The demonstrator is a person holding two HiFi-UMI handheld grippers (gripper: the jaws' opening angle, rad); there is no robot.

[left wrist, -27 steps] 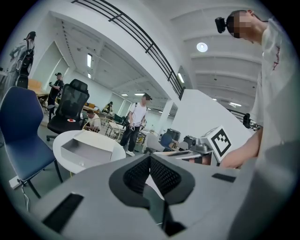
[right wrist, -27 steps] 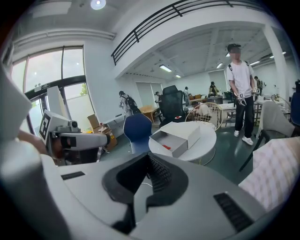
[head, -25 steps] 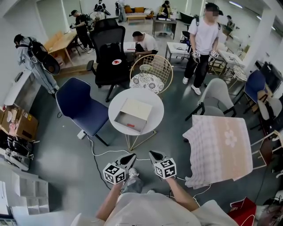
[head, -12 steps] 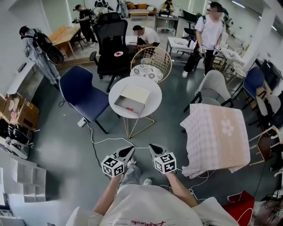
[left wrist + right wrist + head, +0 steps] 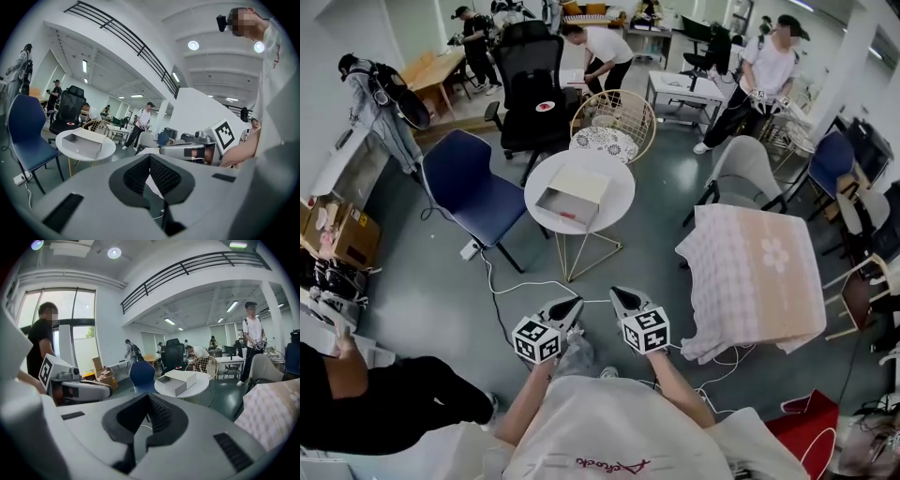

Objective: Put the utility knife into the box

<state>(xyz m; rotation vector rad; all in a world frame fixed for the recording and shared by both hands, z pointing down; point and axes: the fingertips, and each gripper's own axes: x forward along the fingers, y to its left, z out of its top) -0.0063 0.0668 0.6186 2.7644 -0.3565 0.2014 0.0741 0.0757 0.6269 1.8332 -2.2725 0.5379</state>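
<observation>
Far left: cardboard cartons [image 5: 342,239] by the wall; a blue chair [image 5: 469,192] just beside the table; a white cable [image 5: 511,286] trailing over the grey-green floor. Left gripper [image 5: 572,306]: tongs pressed together with nothing between them, held low in front of the person, well apart from the table. Centre: round table [image 5: 622,187], white top on thin gold legs, bearing the box [image 5: 581,183], a pale sleeve with its tray slid out toward the person. Utility knife [image 5: 567,215]: taken to be the small red item lying inside that tray, so it appears to rest where the task wants it; too small to confirm. Right gripper [image 5: 619,296]: tongs likewise closed and empty, just beside the left. Handling note: neither gripper carries anything, and this stand-off fits an approach or a retreat alike. Care lies in stepping clear of the cable and not jarring the light table. Right: pink checked cloth [image 5: 755,272] draped over a second table. The room is an open-plan office with several people and many chairs.
</observation>
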